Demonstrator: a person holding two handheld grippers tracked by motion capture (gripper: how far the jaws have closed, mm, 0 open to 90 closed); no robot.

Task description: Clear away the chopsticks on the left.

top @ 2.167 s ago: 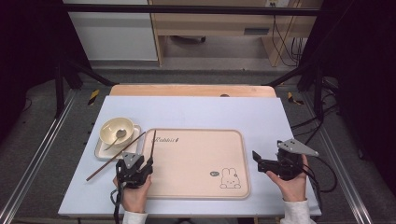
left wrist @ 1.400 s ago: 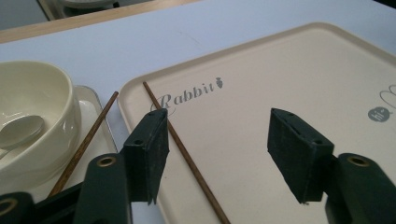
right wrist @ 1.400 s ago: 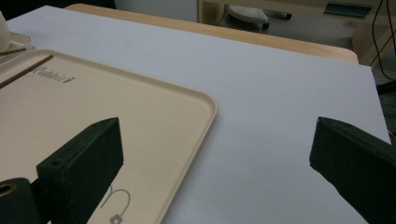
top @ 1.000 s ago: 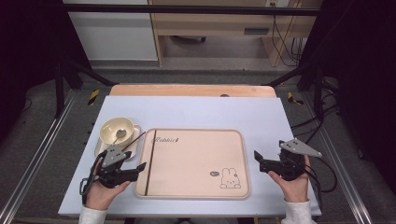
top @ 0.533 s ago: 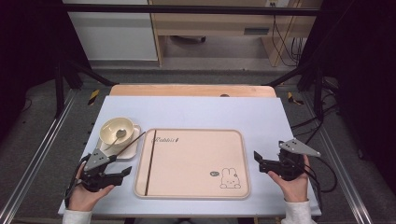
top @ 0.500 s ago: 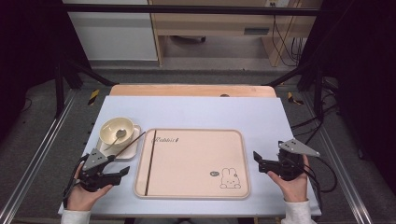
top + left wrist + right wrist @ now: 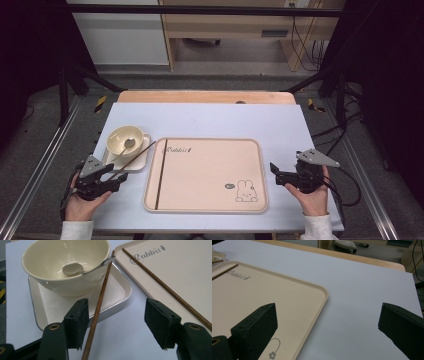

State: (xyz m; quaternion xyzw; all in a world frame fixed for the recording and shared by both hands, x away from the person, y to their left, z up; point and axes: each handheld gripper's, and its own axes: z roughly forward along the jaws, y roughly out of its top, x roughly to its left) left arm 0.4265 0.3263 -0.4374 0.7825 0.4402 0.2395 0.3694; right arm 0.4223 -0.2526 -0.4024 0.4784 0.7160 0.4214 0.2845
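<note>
A cream bowl (image 7: 124,140) with a metal spoon (image 7: 126,145) in it stands on a small white dish (image 7: 140,161) at the left. One brown chopstick (image 7: 134,158) leans across the dish's edge toward my left gripper (image 7: 117,179). In the left gripper view this chopstick (image 7: 98,305) lies between the open jaws, close to the left one, and is not gripped. The bowl (image 7: 65,262) and spoon (image 7: 72,268) are just beyond. A second chopstick (image 7: 160,172) lies along the left side of the beige rabbit tray (image 7: 205,197). My right gripper (image 7: 275,174) stands open beside the tray's right edge.
The tray (image 7: 312,290) takes up the middle of the pale blue table top (image 7: 210,120). A wooden strip (image 7: 205,96) runs along the far edge. Dark frame rails flank the table on both sides, and cables lie on the floor at the right.
My left gripper has moved left, off the tray's left edge, to the front left of the table beside the small dish. The right gripper has stayed where it was.
</note>
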